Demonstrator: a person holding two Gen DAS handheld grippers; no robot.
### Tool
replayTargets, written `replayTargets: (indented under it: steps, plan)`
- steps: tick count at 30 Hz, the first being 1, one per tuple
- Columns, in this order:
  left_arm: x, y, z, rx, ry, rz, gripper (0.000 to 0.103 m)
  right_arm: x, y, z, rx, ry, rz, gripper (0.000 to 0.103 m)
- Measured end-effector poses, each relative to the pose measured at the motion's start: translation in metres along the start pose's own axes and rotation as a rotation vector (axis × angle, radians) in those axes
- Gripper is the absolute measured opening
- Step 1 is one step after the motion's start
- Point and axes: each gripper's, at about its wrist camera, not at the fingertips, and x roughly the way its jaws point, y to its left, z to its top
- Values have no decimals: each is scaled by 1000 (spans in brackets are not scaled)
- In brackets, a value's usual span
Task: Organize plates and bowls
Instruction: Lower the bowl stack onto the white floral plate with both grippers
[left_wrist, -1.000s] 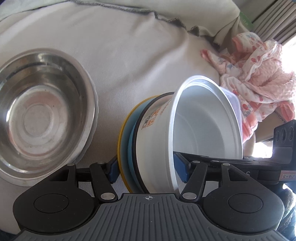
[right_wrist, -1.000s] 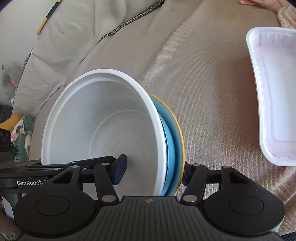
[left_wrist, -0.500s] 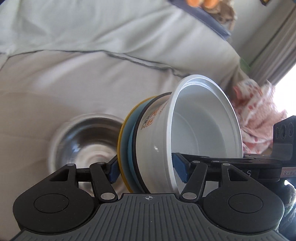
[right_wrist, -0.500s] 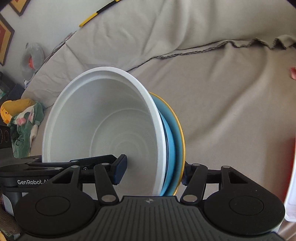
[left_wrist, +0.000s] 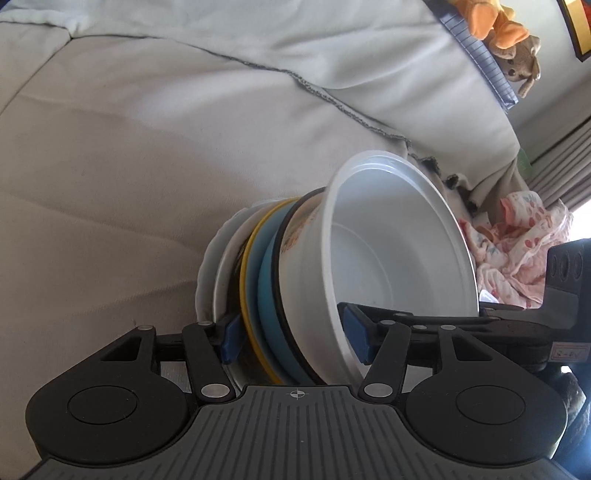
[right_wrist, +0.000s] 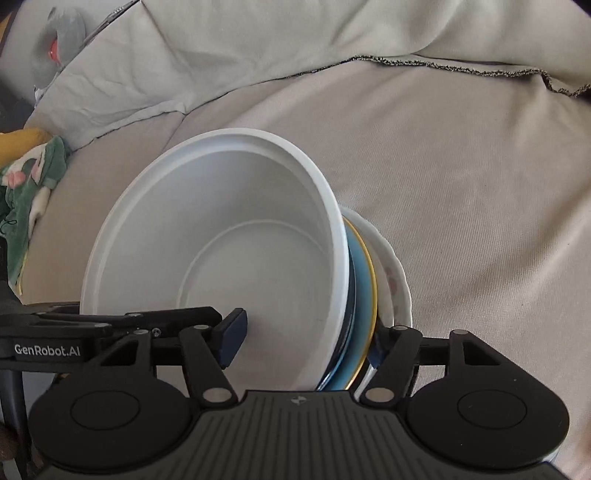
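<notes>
Both grippers hold one stack from opposite sides. On top is a white plastic bowl (left_wrist: 391, 254) (right_wrist: 236, 243) with a printed side, nested on a blue plate with a yellow rim (left_wrist: 258, 280) (right_wrist: 364, 295). Under them now sits a white plate (left_wrist: 208, 273) (right_wrist: 397, 280) and part of a steel bowl (left_wrist: 236, 373). My left gripper (left_wrist: 293, 338) is shut on the stack, one pad under the plates and one inside the white bowl. My right gripper (right_wrist: 306, 341) is shut on it the same way. Each gripper shows in the other's view.
The stack rests on a grey-beige covered sofa seat (right_wrist: 480, 184). A pink patterned cloth (left_wrist: 517, 243) lies at the right end, a green floral cloth (right_wrist: 26, 192) at the other. Plush toys (left_wrist: 506, 33) sit on the backrest.
The held stack moved over and down onto the steel bowl and white plate, which now sit under it. Both views tilted up toward the sofa back; the white tray left the right view.
</notes>
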Motion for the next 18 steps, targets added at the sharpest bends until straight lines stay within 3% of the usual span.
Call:
replayTargets:
  steps: [6,12,18]
  plan:
    - [-2,2,-3,22,-20,6,49,0,-8,0,78,-51,23,72]
    - [-6,11,-5,-7,-22,-12,44,3,-13,7,103,-43,37,71]
    - [-8,-4,-12,75,-33,46,44,3,-12,7,83,-38,30,70]
